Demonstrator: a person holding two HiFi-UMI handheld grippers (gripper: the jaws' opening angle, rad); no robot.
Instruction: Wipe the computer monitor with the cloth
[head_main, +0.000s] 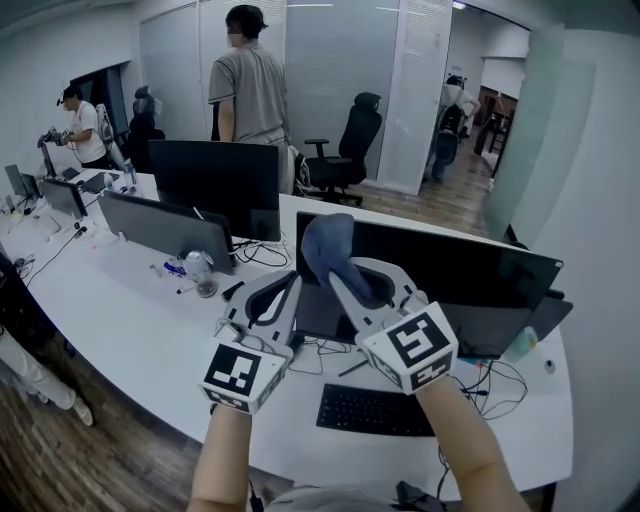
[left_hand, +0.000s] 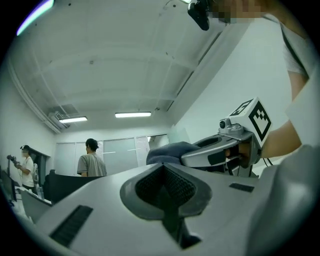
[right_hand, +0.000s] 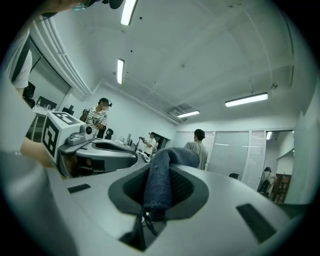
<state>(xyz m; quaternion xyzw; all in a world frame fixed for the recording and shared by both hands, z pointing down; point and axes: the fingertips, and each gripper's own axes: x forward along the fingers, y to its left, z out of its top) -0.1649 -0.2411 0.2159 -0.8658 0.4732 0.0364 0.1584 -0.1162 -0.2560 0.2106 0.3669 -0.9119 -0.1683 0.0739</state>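
Long white desk (head_main: 150, 320), open office, keyboard (head_main: 375, 410) nearest me.

Step, as I read it: start of the wipe, top-left corner of the monitor (head_main: 450, 285). To do it well: get the cloth (head_main: 330, 245) flat on the glass, light pressure, straight passes across then down a row. Keep the hard jaw tips off the screen. Too hard a push could rock the monitor on its stand.

Left tongs (left_hand: 165, 186): jaws together, nothing btwn them, low beside the right pair, over the desk in front of the screen. Idle.

Right tongs (right_hand: 160, 192): clamped on the cloth, a dark blue fold pinched btwn the pads, the rest bunched above the tips. The bunch sits at the screen's upper-left edge; can't tell if it touches.

Beyond: more dark monitors, office chair, ppl standing.
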